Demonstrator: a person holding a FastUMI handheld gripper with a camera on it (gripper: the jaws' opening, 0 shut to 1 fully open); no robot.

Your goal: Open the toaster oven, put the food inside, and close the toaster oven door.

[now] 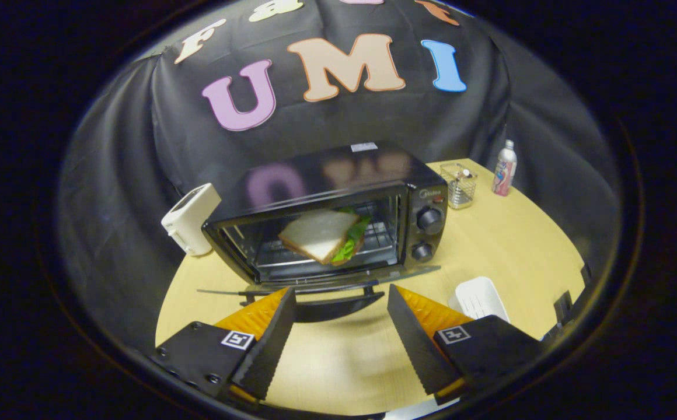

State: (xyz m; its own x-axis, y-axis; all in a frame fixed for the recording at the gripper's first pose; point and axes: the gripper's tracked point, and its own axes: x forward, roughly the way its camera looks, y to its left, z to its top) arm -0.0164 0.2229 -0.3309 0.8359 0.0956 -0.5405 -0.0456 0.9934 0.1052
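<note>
Spread and empty, the tongs (341, 326) hover above the lowered door (321, 284); the sandwich (324, 234) lies inside the toaster oven (338, 216) mid-tabletop (508, 245). Hook under the handle (338, 308), swing up gently.

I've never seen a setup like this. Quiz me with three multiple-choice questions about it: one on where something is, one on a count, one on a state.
1. Where is the sandwich?
A. inside the toaster oven
B. between the fingers
C. beside the bottle

2. How many round knobs are on the oven's front?
A. one
B. two
C. four

3. The oven door is:
A. shut
B. folded down open
C. missing

Answers: 1 A, it sits on the rack inside. 2 B, two knobs stacked. 3 B, the door lies flat just ahead of the open, empty gripper.
</note>
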